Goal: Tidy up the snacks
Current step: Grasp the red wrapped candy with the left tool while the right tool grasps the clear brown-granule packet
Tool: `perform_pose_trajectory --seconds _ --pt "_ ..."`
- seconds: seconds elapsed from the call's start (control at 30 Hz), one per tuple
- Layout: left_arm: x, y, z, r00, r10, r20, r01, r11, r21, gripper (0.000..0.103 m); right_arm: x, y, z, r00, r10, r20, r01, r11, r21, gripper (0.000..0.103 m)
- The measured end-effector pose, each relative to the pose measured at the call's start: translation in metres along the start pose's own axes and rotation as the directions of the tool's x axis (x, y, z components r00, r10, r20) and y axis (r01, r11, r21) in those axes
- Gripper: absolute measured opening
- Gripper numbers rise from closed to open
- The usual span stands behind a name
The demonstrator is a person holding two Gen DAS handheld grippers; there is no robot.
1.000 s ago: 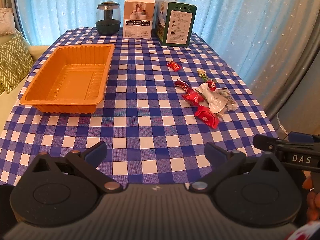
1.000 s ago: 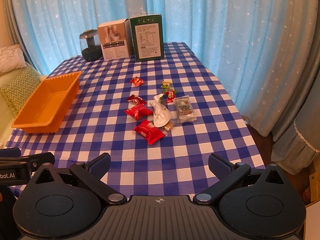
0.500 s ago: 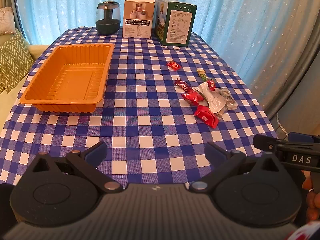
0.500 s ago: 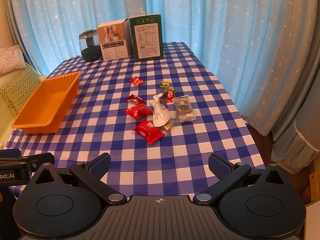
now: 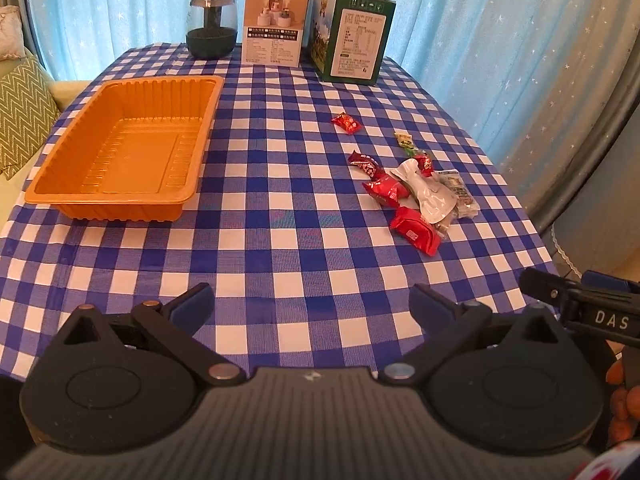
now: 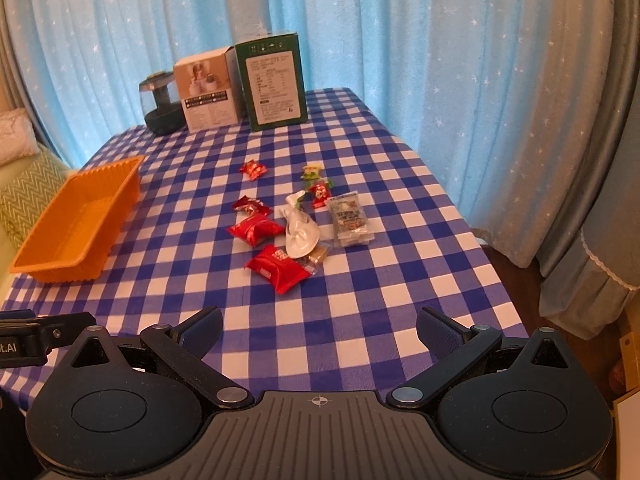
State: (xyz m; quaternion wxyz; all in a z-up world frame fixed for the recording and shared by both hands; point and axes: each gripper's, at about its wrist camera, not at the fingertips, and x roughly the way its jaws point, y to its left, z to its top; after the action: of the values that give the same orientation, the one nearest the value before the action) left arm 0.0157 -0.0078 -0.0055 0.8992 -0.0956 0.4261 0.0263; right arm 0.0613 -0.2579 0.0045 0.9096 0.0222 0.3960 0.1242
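Checked tablecloth: orange tray centre-left, snacks (loose cluster) centre-right; left gripper and right gripper both wide open, holding nothing

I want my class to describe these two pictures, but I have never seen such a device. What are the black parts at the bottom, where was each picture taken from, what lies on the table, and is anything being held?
No robot is here: a person carries a handheld gripper in each hand, each with a camera looking forward along its two fingers. One picture comes from the left gripper, the other from the right gripper. Both stand open and hold nothing. On the checked tablecloth lie an empty orange tray and a scatter of wrapped snacks, mostly red packets, one white and one clear. At the far edge stand a green box, a white box and a dark jar. Blue curtains hang behind.
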Motion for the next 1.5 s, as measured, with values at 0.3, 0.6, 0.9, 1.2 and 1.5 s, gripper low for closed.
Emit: perform_pose_trajectory --seconds 0.3,0.6,0.9,1.2,1.5 --pt "0.038 0.000 0.012 0.999 -0.024 -0.026 0.025 1.000 0.012 0.103 0.035 -0.006 0.002 1.000 0.026 -0.006 -0.026 1.000 -0.010 0.091" --pt "0.076 -0.011 0.025 0.997 -0.060 -0.057 0.061 0.998 0.017 0.089 0.075 -0.012 0.010 1.000 0.005 -0.026 -0.005 1.000 -0.006 0.073" --pt "0.115 -0.048 0.038 0.987 -0.140 -0.081 0.137 0.990 -0.039 0.069 0.099 -0.038 0.016 0.998 -0.049 -0.041 0.052 0.997 0.060 0.068" --pt "0.153 -0.078 0.046 0.976 -0.199 -0.084 0.190 0.976 -0.110 0.053 0.107 -0.051 0.018 0.994 -0.106 -0.029 0.109 0.987 0.116 0.068" --pt "0.183 -0.091 0.054 0.976 -0.191 -0.106 0.179 0.977 -0.114 0.041 0.108 -0.064 0.018 0.989 -0.149 -0.027 0.151 0.972 0.182 0.068"
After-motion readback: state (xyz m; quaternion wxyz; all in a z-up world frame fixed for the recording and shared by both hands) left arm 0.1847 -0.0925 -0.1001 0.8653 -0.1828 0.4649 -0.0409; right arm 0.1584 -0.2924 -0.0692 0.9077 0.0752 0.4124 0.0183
